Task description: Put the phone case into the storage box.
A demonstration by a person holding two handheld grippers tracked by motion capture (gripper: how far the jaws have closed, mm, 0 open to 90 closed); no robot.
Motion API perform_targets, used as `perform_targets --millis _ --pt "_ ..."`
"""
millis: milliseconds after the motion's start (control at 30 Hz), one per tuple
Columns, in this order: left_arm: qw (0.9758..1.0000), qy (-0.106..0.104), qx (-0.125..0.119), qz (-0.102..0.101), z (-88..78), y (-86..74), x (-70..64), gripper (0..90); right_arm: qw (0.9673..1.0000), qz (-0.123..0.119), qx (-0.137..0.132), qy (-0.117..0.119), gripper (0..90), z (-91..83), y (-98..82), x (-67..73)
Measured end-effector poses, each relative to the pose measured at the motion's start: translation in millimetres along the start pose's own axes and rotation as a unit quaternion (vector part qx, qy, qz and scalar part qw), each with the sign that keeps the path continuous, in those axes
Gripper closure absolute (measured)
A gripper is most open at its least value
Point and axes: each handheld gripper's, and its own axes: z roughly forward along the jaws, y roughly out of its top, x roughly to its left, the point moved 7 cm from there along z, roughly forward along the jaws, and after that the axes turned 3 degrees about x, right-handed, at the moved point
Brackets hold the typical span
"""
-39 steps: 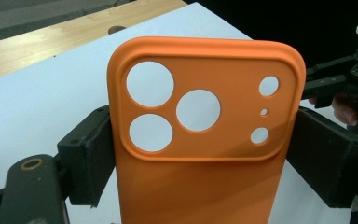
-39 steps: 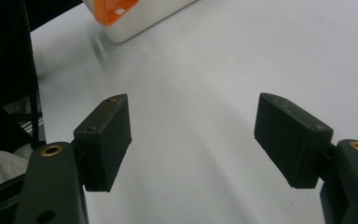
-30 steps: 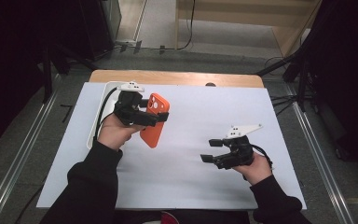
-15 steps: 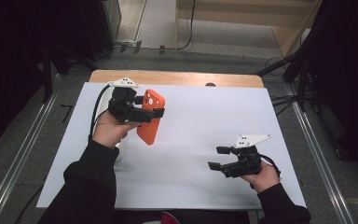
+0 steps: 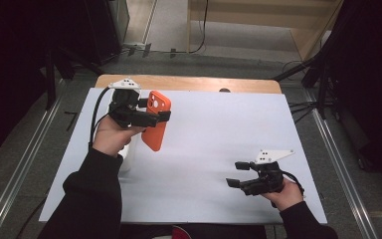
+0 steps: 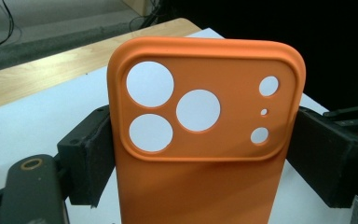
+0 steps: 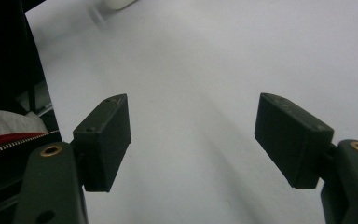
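I hold the orange phone case (image 5: 155,125) up off the table in my left gripper (image 5: 148,118). The jaws squeeze its two long sides, and the round camera holes are at the top. It hangs over the far left corner of the white tabletop (image 5: 214,134).

My right gripper (image 5: 240,175) is low near the near right corner, jaws wide apart, with nothing in it.

I think picking up is done. I can't tell what comes next.

The top is smooth and white. A wooden strip (image 5: 189,83) runs along the far edge. The room around is dark.
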Motion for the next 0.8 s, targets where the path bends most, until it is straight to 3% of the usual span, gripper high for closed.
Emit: perform_targets --millis 800 --pt "0.9975 0.054 -0.037 -0.028 -36.1 5.3 31.0 15.9 1.0 -0.001 0.0 0.005 26.0 0.9 -2.1 -0.2"
